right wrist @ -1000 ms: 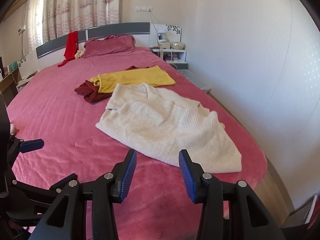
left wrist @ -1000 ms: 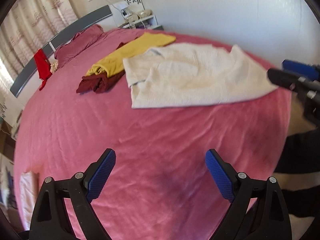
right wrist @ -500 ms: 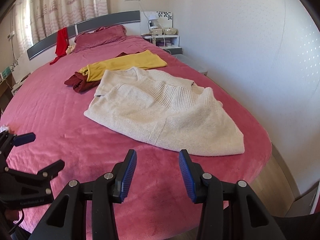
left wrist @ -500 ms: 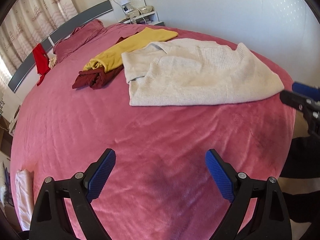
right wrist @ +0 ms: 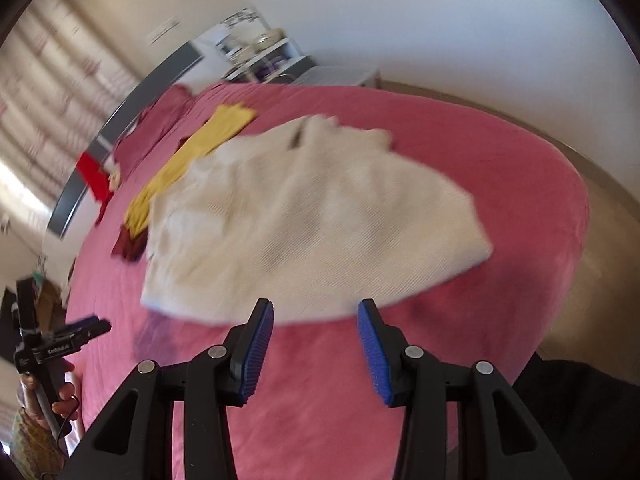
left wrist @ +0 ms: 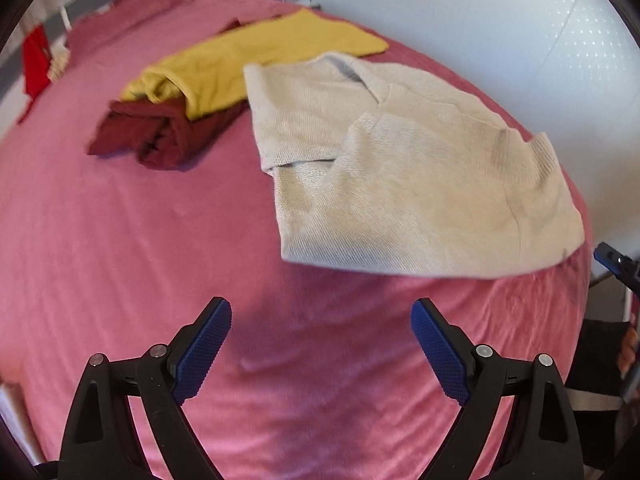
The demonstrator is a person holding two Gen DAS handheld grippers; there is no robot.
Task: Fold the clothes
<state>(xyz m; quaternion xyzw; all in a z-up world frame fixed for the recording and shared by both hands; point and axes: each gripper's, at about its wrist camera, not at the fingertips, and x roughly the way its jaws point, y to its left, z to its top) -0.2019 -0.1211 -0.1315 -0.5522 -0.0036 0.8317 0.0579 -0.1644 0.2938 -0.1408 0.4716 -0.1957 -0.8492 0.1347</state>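
A cream knitted sweater (left wrist: 408,168) lies partly folded on the pink bed (left wrist: 120,240), near the bed's foot and right side. My left gripper (left wrist: 320,344) stands open over bare bedspread, a short way in front of the sweater's near hem. In the right wrist view the same sweater (right wrist: 304,220) is blurred, and my right gripper (right wrist: 316,340) is open just short of its near edge, holding nothing. Beyond the sweater lie a yellow garment (left wrist: 256,60) and a dark red garment (left wrist: 156,132), both bundled.
A grey headboard (right wrist: 120,128) with a red cloth (right wrist: 94,174) hung on it stands at the far end, with pink pillows (left wrist: 132,4) and a white bedside shelf (right wrist: 264,56). A white wall (left wrist: 500,20) runs along the bed's right. The other gripper's tip (left wrist: 618,262) shows at the right edge.
Both grippers have moved closer to the sweater's near edge. The right view has tilted sharply and is motion-blurred. Both stay open and empty.
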